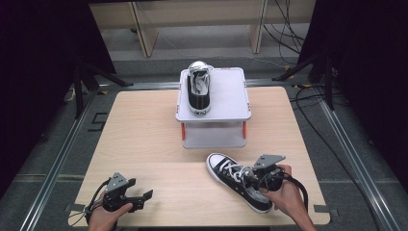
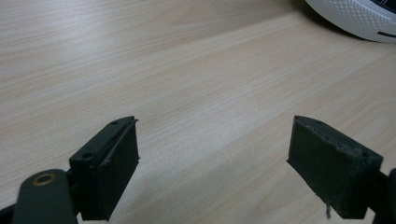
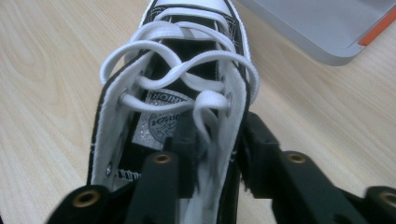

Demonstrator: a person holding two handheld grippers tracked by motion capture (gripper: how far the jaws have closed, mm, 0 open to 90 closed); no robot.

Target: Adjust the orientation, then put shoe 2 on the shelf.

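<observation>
Item 1: sneaker on table, long axis diagonal toward rack; my right gripper pinched its side wall, left gripper spread, idle, farther off.

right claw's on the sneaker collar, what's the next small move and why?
Probably lift it slightly. The right claw pinches one side wall of the black sneaker still on the table; its mate already sits on the grey stand.
</observation>
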